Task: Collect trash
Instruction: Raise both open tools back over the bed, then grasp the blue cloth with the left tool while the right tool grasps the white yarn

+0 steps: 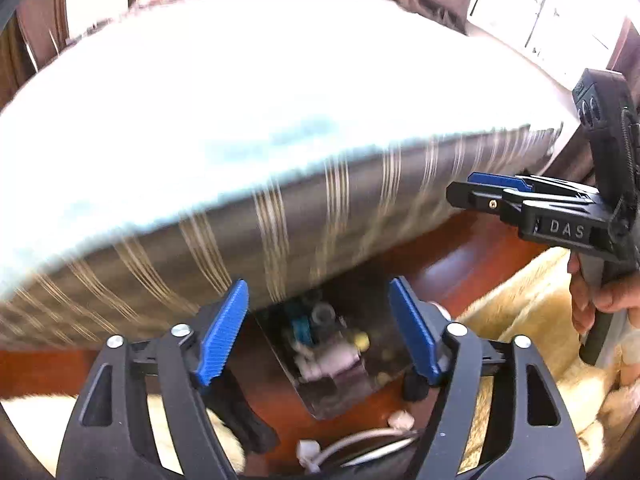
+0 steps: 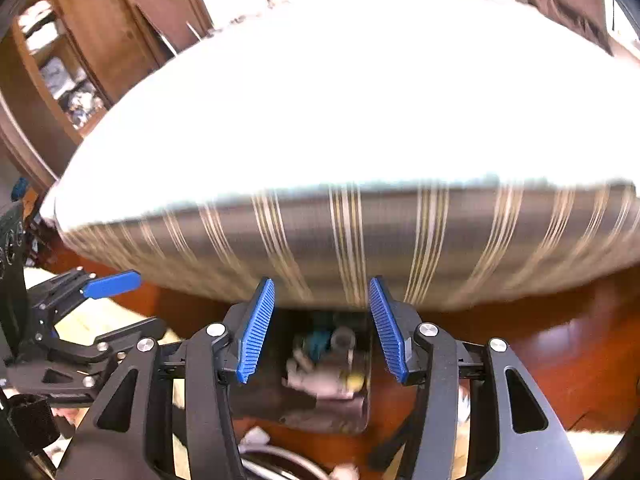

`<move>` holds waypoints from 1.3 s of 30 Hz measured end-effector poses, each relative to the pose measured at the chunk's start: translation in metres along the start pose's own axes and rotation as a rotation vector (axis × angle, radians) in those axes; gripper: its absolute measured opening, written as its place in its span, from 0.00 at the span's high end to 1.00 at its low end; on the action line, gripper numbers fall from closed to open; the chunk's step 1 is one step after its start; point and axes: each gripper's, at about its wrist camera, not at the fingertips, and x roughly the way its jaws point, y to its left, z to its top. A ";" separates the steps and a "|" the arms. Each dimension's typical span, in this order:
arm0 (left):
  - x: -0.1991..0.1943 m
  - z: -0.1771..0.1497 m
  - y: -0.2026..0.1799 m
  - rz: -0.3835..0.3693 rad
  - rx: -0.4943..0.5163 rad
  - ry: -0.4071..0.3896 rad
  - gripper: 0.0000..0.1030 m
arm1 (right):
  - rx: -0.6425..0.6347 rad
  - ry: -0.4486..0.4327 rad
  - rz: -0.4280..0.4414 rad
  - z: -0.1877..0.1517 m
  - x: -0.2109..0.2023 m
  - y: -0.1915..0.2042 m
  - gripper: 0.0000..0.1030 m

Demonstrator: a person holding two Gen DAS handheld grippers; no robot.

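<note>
A dark, shiny trash bin (image 1: 344, 398) stands on the wooden floor at the foot of a bed; it also shows in the right wrist view as the bin (image 2: 360, 420). Inside lie crumpled white paper (image 1: 328, 360), a teal piece (image 1: 300, 328) and a small yellow bit (image 1: 362, 340). My left gripper (image 1: 316, 284) hangs above the bin, open and empty. My right gripper (image 2: 321, 280) is also over the bin, its jaws apart with nothing between them. Each gripper appears side-on in the other's view: the right gripper (image 1: 492, 190), the left gripper (image 2: 108, 284).
The bed (image 1: 280, 220) with a striped grey side and pale top fills the upper half. A cream fluffy rug (image 1: 540, 300) lies to the right. A white cable with plugs (image 1: 360, 440) lies on the floor by the bin. A hand (image 1: 600, 300) holds the right gripper.
</note>
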 end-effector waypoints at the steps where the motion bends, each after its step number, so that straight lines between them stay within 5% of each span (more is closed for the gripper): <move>1: -0.009 0.007 0.001 0.010 0.008 -0.022 0.27 | -0.015 -0.030 -0.003 0.012 -0.009 0.001 0.50; 5: -0.044 0.044 0.009 0.084 0.045 -0.134 0.13 | -0.076 -0.129 -0.041 0.057 -0.032 0.004 0.49; 8: -0.053 0.073 0.017 0.150 0.064 -0.184 0.12 | -0.109 -0.180 -0.062 0.091 -0.038 0.005 0.47; 18: -0.034 0.163 0.050 0.175 0.115 -0.219 0.13 | -0.114 -0.209 -0.056 0.196 0.008 -0.006 0.44; 39: 0.109 0.266 0.053 0.072 0.144 -0.104 0.45 | -0.049 -0.130 -0.088 0.261 0.088 -0.042 0.44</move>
